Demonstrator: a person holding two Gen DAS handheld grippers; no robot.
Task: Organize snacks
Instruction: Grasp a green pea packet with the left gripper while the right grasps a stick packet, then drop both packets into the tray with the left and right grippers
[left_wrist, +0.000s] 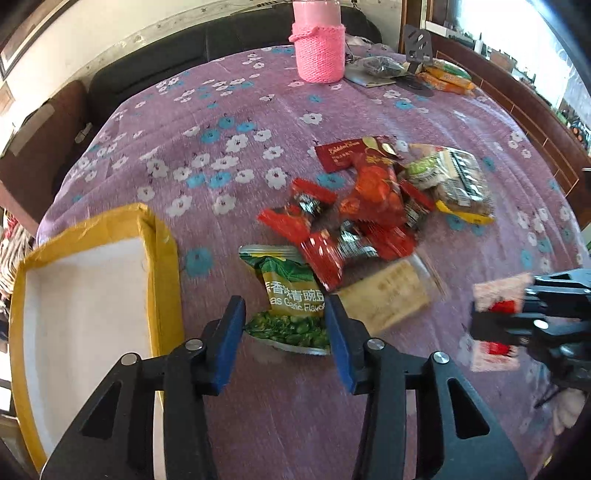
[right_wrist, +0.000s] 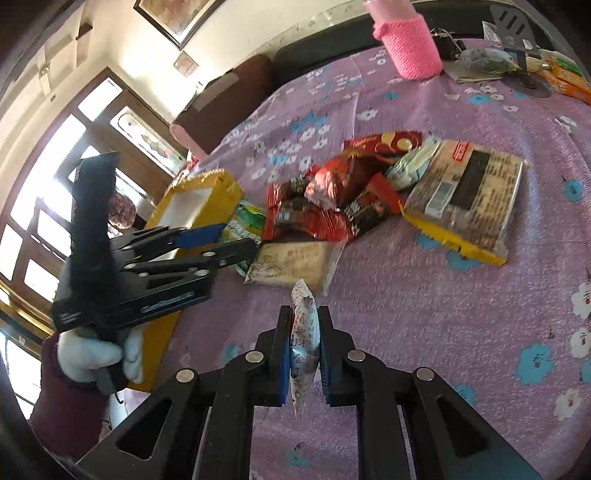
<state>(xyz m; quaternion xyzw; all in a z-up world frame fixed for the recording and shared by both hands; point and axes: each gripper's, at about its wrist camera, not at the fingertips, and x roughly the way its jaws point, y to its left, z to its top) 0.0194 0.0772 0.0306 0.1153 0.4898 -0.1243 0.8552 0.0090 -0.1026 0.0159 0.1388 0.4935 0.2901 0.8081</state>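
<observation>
A green pea packet (left_wrist: 291, 291) lies at the near edge of the snack pile on the purple flowered cloth (left_wrist: 221, 122). My left gripper (left_wrist: 282, 306) points down at it, blue pads touching both side edges of the packet's lower end. In the right wrist view this left gripper (right_wrist: 240, 238) reaches the green packet (right_wrist: 249, 219) beside the yellow box (right_wrist: 229, 188). My right gripper (right_wrist: 306, 314) is shut on a small white packet with red print (right_wrist: 304, 347), held upright above the cloth. The left wrist view shows it at the right, right gripper (left_wrist: 528, 314) and white packet (left_wrist: 495, 321).
The yellow-taped box (left_wrist: 162, 258) with a white inside stands left of the pile. Red packets (left_wrist: 354, 221), a beige packet (left_wrist: 388, 295) and a clear yellow-edged bag (left_wrist: 461, 184) form the pile. A pink knit-covered jar (left_wrist: 319, 48) and orange packets (left_wrist: 447, 77) sit far back. A gloved hand (right_wrist: 92, 354) holds the left gripper.
</observation>
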